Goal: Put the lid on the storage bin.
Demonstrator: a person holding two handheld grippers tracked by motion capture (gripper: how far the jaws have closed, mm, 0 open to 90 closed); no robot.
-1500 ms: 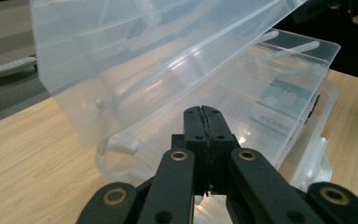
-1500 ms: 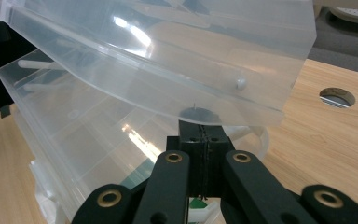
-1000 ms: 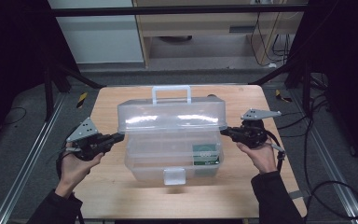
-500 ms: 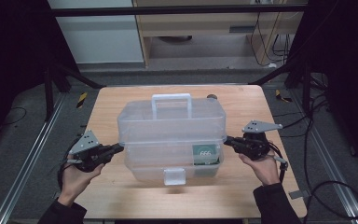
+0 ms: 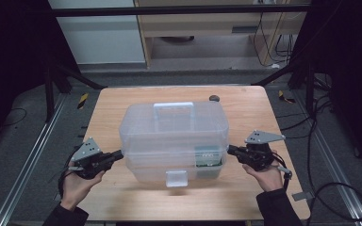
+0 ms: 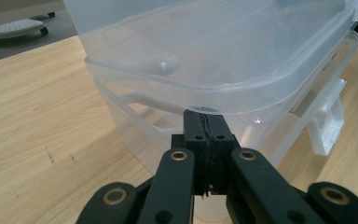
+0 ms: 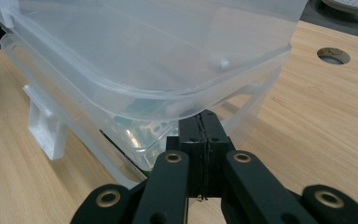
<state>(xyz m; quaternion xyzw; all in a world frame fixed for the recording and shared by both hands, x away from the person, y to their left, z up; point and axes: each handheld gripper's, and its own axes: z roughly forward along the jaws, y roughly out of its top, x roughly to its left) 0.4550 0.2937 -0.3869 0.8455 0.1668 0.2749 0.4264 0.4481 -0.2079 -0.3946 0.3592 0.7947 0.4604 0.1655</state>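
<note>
Clear box (image 5: 174, 141) sits mid-table (image 5: 245, 197), lid (image 5: 174, 120) down over the base, white latch (image 5: 176, 178) hanging at the near front, handle (image 5: 173, 109) on top. Something green (image 5: 208, 157) shows inside at the right front corner.

Left gripper (image 5: 119, 154): jaws pressed together, nothing between them, tips right under the lid rim at the box's left end; in the left gripper view (image 6: 204, 122) they butt up to the rim.

Right gripper (image 5: 231, 150): same, jaws fully together and empty, tips at the rim on the box's right end (image 7: 200, 122).

Small round hole (image 5: 213, 98) in the table behind the box.
</note>
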